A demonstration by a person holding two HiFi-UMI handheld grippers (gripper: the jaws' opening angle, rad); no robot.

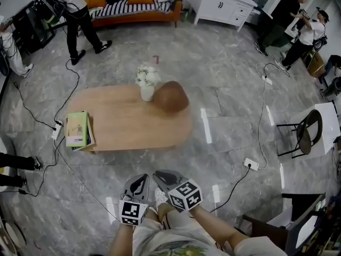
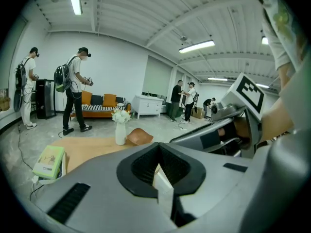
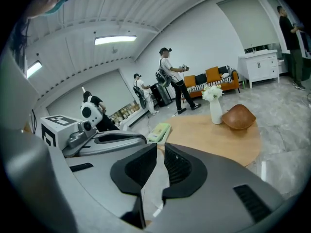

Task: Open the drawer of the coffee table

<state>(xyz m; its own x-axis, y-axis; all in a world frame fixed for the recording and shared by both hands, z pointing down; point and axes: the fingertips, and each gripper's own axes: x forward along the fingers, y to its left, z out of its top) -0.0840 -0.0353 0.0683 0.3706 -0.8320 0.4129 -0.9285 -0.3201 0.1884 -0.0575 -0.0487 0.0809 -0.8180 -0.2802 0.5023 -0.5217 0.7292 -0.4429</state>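
- Coffee table [image 1: 133, 124]: drawer not discernible in any view. Near edge smeared in the head view. Near side masked by the body of the left gripper [image 2: 158, 152] in the left gripper view, and by that of the right gripper [image 3: 160, 149] in the right gripper view.
- Books [image 1: 78, 129]: cover print too small to read; number in the stack uncertain.
- Small pink item [image 1: 155, 59] beyond the vase: too small to identify.
- Sofa [image 1: 133, 7]: back cut off by the top edge.
- Standing person [image 1: 77, 20]: head beyond the top edge.
- Legs [image 1: 15, 169] at the left edge: the rest is out of frame.
- White side table [image 1: 327, 124]: cropped by the right edge.
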